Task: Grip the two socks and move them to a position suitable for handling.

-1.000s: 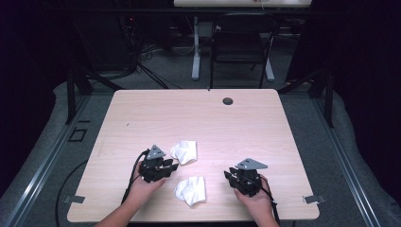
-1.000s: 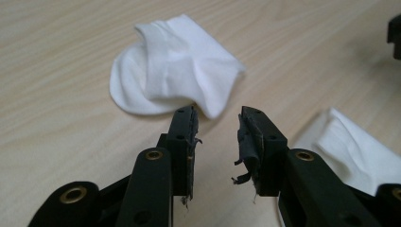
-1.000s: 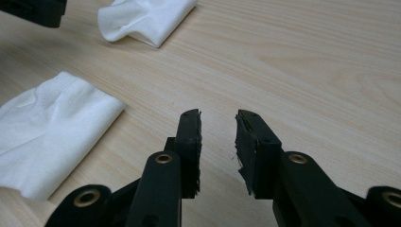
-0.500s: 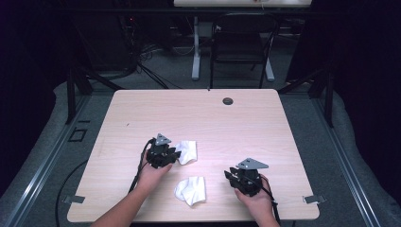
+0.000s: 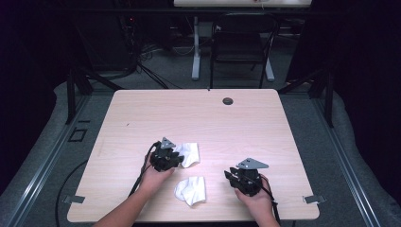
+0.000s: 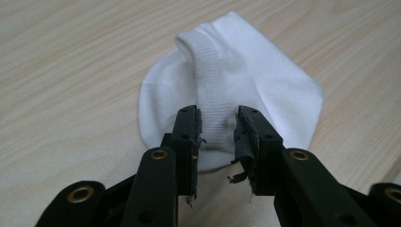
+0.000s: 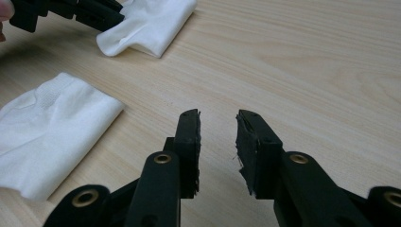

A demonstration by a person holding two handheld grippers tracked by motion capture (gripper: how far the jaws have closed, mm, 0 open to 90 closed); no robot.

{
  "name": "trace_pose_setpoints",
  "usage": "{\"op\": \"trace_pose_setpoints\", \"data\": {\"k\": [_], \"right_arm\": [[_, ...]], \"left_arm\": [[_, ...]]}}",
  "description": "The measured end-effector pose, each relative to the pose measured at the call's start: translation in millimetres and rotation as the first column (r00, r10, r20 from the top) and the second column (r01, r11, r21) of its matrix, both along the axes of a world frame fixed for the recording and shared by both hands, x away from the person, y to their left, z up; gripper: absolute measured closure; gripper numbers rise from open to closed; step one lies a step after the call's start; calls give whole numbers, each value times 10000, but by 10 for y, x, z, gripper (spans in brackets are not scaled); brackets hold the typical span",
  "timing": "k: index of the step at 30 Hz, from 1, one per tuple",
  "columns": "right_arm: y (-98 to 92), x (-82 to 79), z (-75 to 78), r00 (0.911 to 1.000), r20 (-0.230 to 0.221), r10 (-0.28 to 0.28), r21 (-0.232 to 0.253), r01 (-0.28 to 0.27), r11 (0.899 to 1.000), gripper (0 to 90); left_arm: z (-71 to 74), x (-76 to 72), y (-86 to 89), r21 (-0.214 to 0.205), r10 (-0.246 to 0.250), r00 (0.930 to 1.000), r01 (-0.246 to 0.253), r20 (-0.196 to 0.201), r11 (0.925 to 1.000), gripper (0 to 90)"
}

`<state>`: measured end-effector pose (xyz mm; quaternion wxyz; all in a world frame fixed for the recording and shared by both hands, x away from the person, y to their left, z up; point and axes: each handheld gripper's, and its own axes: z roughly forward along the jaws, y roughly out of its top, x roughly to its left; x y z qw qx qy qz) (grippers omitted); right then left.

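Note:
Two white socks lie on the wooden table (image 5: 265,127). The farther sock (image 5: 191,152) (image 6: 246,71) is crumpled, with its ribbed cuff raised in a fold. My left gripper (image 5: 179,157) (image 6: 217,123) reaches it from the left. Its jaws have just been closing and stand either side of that cuff fold, with no clear squeeze on it. The nearer sock (image 5: 191,189) (image 7: 52,127) lies flat by the front edge, between my two hands. To its right my right gripper (image 5: 232,176) (image 7: 217,127) rests low over bare wood, open and with nothing between its fingers.
A dark round grommet (image 5: 228,100) sits near the table's far edge. A black chair (image 5: 241,42) and desk legs stand beyond the table. The right gripper view shows the left gripper (image 7: 85,14) touching the farther sock (image 7: 151,23).
My left gripper has moved forward and to the right, down onto the farther sock, and its jaws now straddle the cuff. The right gripper and the nearer sock have stayed put.

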<state>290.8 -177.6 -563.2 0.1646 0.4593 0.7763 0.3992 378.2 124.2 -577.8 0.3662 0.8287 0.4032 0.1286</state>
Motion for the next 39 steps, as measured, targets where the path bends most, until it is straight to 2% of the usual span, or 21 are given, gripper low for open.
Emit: {"op": "trace_pose_setpoints", "data": {"k": [6,10,13,17,18,22,28,31,35,37,39], "right_arm": [[6,2,-1,10000,-25,43,-91,-43,9999,701],[15,3,-6,10000,10,34,-77,-33,10000,701],[19,-3,-4,10000,17,54,-45,-54,10000,700],[21,-9,1,10000,-3,55,-33,-55,10000,698],[24,-12,1,10000,-19,61,-20,-61,10000,698],[51,-33,12,9998,5,189,80,-189,9998,696],[122,-81,51,9989,-76,468,193,-466,9987,686],[178,-110,67,9982,-42,605,243,-604,9979,677],[259,-164,118,9961,90,877,139,-878,9960,666],[301,-190,138,9948,191,1000,163,-1003,9948,665],[337,-205,153,9938,171,1097,-100,-1096,9939,665]], "left_arm": [[-1,-99,-50,-131,72,9999,-73,-99,9999,695],[-8,-127,-68,-369,-71,9997,63,-217,9993,694],[-7,-161,-101,-332,-216,9996,210,-195,9992,688],[9,-195,-119,-578,-351,9990,334,-287,9978,617],[31,-207,-109,-621,-399,9990,386,-196,9973,598],[167,-307,-45,-846,-538,9985,544,101,9949,555],[284,-538,112,-694,-854,9957,877,350,9937,554],[315,-640,216,-1038,-675,9974,700,269,9921,555],[311,-753,363,-1579,-422,9991,410,-46,9866,549],[293,-774,413,-1604,-318,9995,315,6,9865,554],[267,-786,452,-1657,-36,9999,54,109,9862,555]]}}
